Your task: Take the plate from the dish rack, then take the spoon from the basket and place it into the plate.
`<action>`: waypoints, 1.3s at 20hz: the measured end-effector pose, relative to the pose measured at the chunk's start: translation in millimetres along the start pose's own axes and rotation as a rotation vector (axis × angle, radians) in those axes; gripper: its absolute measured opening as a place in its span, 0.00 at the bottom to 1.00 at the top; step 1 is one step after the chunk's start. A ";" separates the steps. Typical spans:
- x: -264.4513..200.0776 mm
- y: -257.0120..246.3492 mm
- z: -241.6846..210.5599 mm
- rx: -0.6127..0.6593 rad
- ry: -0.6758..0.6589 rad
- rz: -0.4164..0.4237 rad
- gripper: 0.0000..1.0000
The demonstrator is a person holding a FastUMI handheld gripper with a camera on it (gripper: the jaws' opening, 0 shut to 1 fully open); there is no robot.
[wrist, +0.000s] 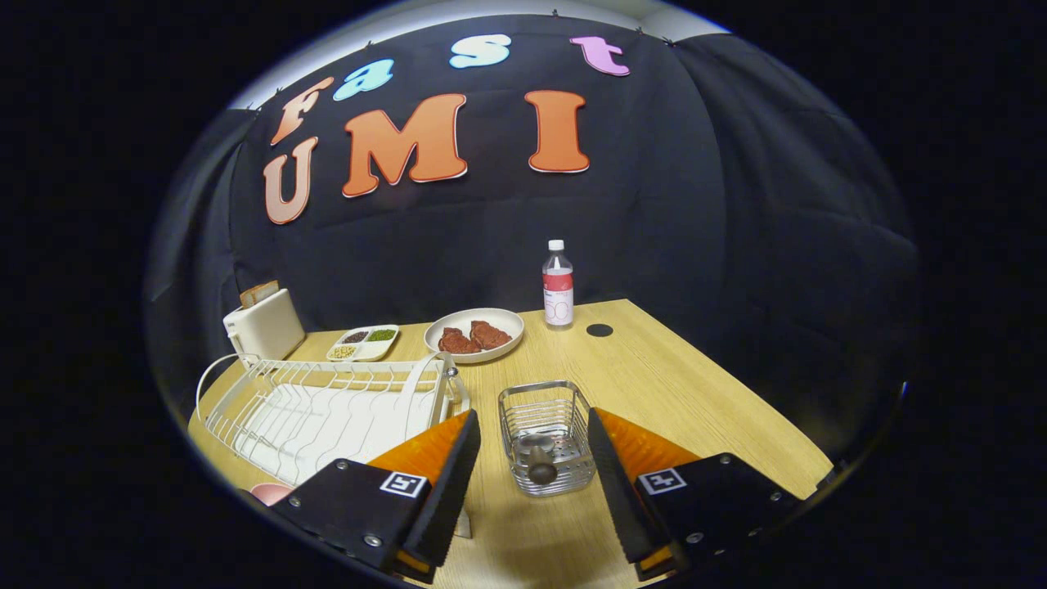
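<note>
One dish rack [327, 409], one wire basket [546, 438] holding one spoon [540, 462], one bottle [558, 286], one toaster [263, 325] — plus two dishes: a meat plate [474, 335] and a divided tray [363, 343] — between the gripper [533, 483]'s spread fingers.

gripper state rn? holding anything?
Gripper: open, holding nothing; its fingers flank the small metal wire basket on the wooden table, the spoon inside it untouched.

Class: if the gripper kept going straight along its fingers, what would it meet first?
Probably the basket with the spoon, between and just ahead of the open gripper; depth is uncertain.
</note>
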State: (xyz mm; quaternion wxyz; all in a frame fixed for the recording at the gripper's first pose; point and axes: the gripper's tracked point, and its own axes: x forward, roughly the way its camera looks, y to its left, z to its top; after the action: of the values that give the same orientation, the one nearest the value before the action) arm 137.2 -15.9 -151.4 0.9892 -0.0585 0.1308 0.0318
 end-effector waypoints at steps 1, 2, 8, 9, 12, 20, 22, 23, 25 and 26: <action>2.4 0.9 -2.2 -0.006 0.007 0.003 0.72; 4.9 -1.2 -5.4 -0.012 0.013 0.000 0.65; 8.8 -5.4 -12.0 -0.002 0.025 0.008 0.16; 9.2 -5.7 -11.9 -0.015 0.024 0.008 0.14; 2.1 -5.6 1.2 -0.047 -0.009 0.004 0.08; -34.6 -13.0 33.0 -0.068 -0.065 -0.018 0.08; -48.7 -14.5 39.0 -0.062 -0.075 -0.029 0.08; -55.9 -14.2 42.1 -0.060 -0.082 -0.034 0.08; -71.6 -12.5 46.5 -0.054 -0.091 -0.045 0.08; -79.1 -10.2 47.2 -0.051 -0.095 -0.048 0.08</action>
State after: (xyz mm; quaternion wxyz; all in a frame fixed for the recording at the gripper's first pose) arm 73.8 -23.9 -84.3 0.9929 -0.0854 0.0814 0.0140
